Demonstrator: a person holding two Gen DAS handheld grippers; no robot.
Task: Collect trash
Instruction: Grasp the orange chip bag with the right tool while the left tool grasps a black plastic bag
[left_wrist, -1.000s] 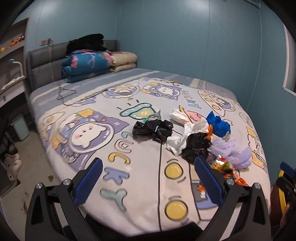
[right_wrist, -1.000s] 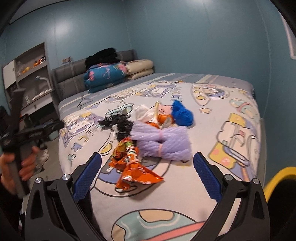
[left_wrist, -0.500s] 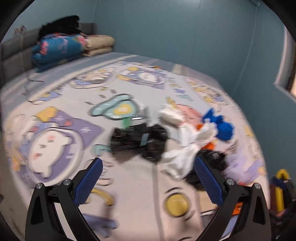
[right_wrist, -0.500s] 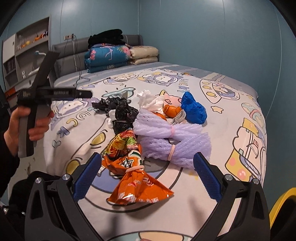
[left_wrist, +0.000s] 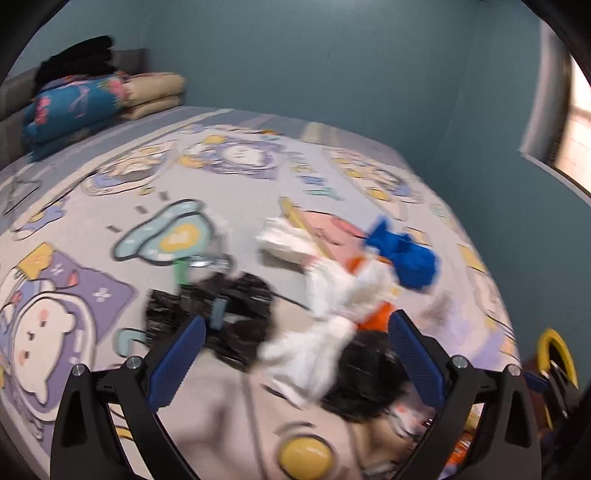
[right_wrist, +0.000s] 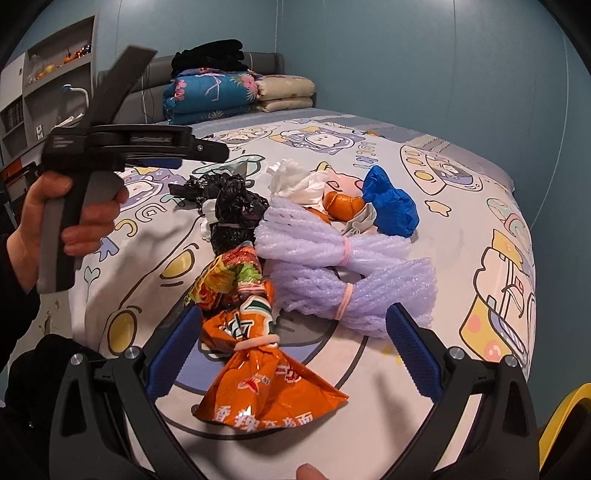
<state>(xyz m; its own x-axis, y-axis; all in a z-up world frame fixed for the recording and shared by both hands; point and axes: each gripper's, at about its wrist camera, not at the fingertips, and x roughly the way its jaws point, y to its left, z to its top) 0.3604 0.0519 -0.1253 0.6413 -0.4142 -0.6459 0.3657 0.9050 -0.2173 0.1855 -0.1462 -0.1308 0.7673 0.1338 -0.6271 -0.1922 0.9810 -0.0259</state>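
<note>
Orange snack bag (right_wrist: 258, 354) lies between the right gripper's (right_wrist: 293, 345) wide-spread, empty jaws.

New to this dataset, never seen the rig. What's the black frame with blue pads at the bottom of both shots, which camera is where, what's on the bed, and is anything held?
There is no robot here. A person holds a two-finger gripper in each hand, and each gripper carries a fisheye camera looking forward along its fingers. The black frame with blue pads is that gripper's own fingers.

One picture is from the left gripper, and it is blurred. The other is from the right gripper, which also shows the person's left hand gripping the other tool's handle.

On the cartoon-print bed lies a pile of trash: an orange snack bag, purple foam netting, a black plastic bag, a blue bag and white bags. Folded blankets sit at the headboard.

Both grippers are open and hold nothing.
</note>
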